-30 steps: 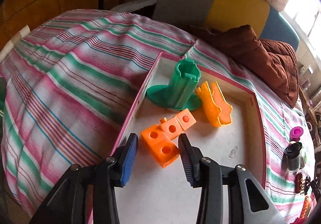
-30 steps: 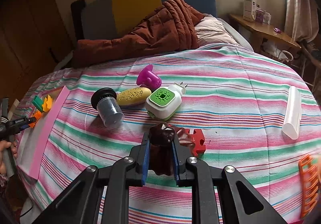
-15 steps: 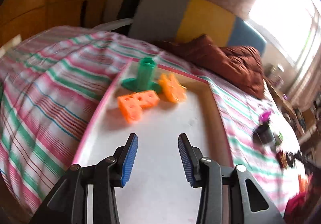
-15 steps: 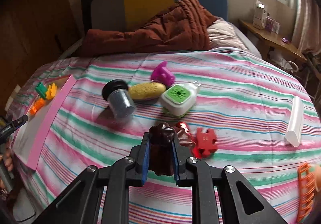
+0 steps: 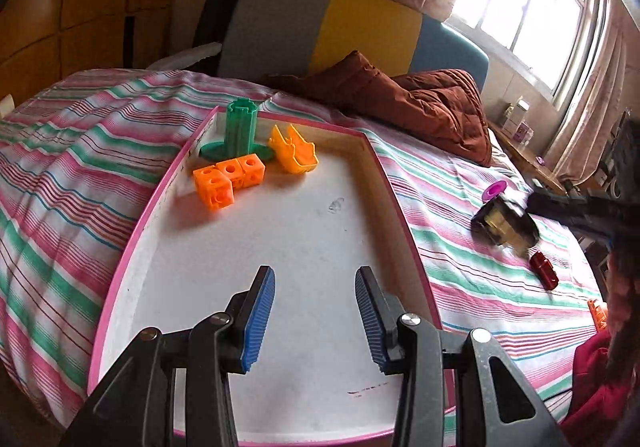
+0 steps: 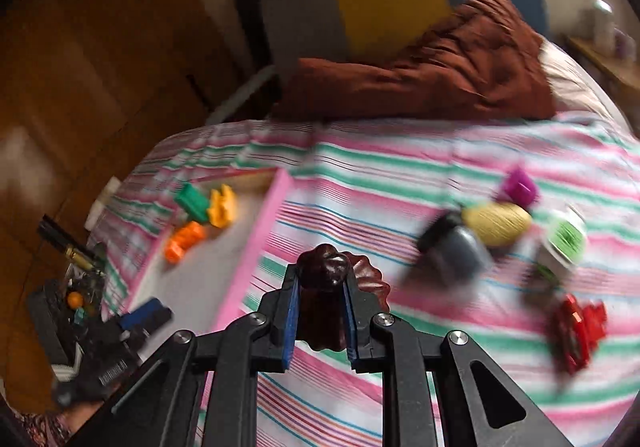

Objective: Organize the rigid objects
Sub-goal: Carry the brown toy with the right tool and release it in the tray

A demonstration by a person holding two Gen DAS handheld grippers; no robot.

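Observation:
A pink-rimmed white tray (image 5: pixel 372 163) lies on the striped bed. At its far end stand a green post (image 5: pixel 240 129), orange linked cubes (image 5: pixel 224 183) and a yellow-orange piece (image 5: pixel 294 153). My left gripper (image 5: pixel 314 315) hovers open over the tray's near end, nothing between its fingers. In the right wrist view my right gripper (image 6: pixel 320 311) is shut on a dark brown fluted mould (image 6: pixel 326 279), held above the bedspread just right of the tray's pink rim (image 6: pixel 256 243). The left gripper (image 6: pixel 140 317) shows at lower left there.
Loose on the bedspread to the right lie a grey jar with black lid (image 6: pixel 456 247), a yellow oval piece (image 6: pixel 496 223), a magenta piece (image 6: pixel 520 187), a green-and-white plug device (image 6: pixel 564 239) and red pieces (image 6: pixel 576 323). A brown quilt (image 5: pixel 424 107) is heaped at the headboard.
My right gripper swung left with the brown mould, from over the loose objects to beside the tray. My left gripper drew back toward the tray's near end, still open.

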